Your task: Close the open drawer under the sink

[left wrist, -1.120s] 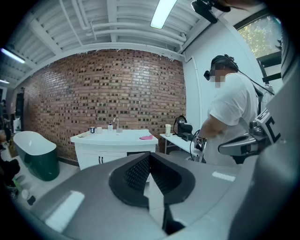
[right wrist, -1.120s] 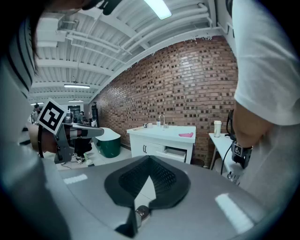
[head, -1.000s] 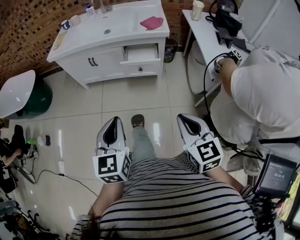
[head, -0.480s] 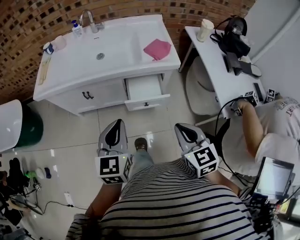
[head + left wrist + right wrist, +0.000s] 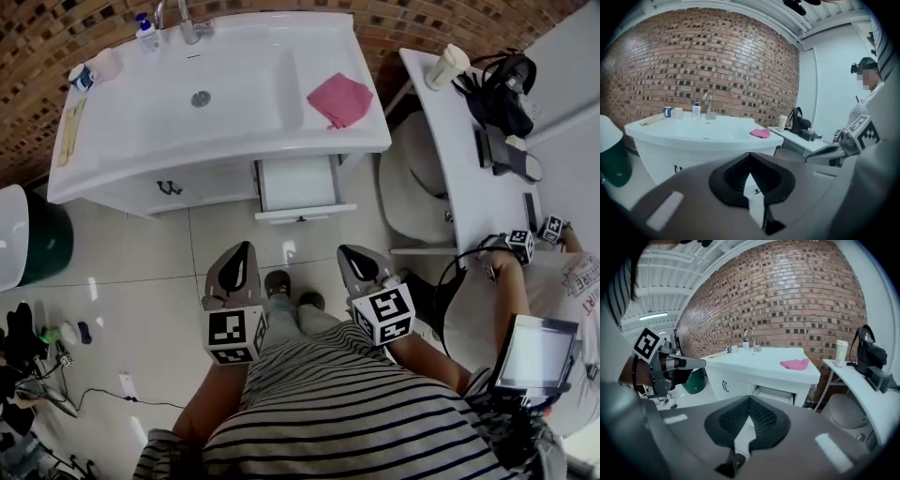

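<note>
The white sink cabinet [image 5: 216, 103] fills the top of the head view. Its right-hand drawer [image 5: 300, 187] stands pulled out, with the drawer front [image 5: 306, 214] toward me. My left gripper [image 5: 242, 247] is held shut and empty above the floor tiles, short of the cabinet. My right gripper [image 5: 345, 251] is also shut and empty, a little in front of the drawer front. In the right gripper view the open drawer [image 5: 777, 394] shows just past the closed jaws of the right gripper [image 5: 750, 400]. In the left gripper view the left gripper [image 5: 750, 157] points at the cabinet [image 5: 693, 140].
A pink cloth [image 5: 342, 98] lies on the counter's right side, with a faucet [image 5: 187, 23] and soap bottle [image 5: 145, 33] at the back. Right of the cabinet stand a round stool [image 5: 417, 187] and a white side table [image 5: 469, 141]. A green bin [image 5: 42, 234] is at the left.
I have walked up to the cabinet, so it and the open drawer are much nearer. Both grippers stayed shut and moved forward with me.
</note>
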Tool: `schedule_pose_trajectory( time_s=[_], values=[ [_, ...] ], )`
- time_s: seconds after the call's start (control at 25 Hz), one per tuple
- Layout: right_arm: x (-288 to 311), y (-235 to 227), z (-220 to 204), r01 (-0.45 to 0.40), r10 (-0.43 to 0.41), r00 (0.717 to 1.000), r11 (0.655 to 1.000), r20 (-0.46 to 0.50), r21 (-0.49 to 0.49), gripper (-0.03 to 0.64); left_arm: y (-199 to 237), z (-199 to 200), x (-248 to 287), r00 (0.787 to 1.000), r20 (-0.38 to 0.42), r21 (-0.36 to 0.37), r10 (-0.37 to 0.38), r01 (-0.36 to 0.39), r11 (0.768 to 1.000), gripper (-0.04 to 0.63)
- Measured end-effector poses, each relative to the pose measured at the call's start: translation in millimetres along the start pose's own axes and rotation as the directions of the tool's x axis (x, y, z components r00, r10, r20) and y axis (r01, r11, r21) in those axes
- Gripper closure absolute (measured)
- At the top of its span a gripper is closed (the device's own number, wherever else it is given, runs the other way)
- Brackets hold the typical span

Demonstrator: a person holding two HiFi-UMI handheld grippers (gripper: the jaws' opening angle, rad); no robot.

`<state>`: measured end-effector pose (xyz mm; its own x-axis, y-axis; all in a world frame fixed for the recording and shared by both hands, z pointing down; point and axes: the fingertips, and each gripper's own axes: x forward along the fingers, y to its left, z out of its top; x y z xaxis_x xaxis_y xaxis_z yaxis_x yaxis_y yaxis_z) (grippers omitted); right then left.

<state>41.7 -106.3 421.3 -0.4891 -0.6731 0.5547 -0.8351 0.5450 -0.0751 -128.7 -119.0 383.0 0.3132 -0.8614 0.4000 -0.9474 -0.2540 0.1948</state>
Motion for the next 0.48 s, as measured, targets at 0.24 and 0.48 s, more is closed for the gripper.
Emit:
schedule_pose_trajectory(
  time_s=[0.24, 0.48],
  values=[
    [93.7, -23.7, -83.0, -0.024, 0.023, 0.999, 0.999, -0.023, -0.026, 0.615, 16.1, -71.3, 58.8, 0.998, -0.050, -0.026, 0.031, -0.032, 0.999, 0.580],
    [165.9, -44.6, -137.7, 0.002, -0.004, 0.999, 0.999, -0.034, -0.051, 0.615, 24.5, -115.6, 103.0, 0.997, -0.067, -0.021, 0.026, -0.028, 0.999, 0.580]
  ],
)
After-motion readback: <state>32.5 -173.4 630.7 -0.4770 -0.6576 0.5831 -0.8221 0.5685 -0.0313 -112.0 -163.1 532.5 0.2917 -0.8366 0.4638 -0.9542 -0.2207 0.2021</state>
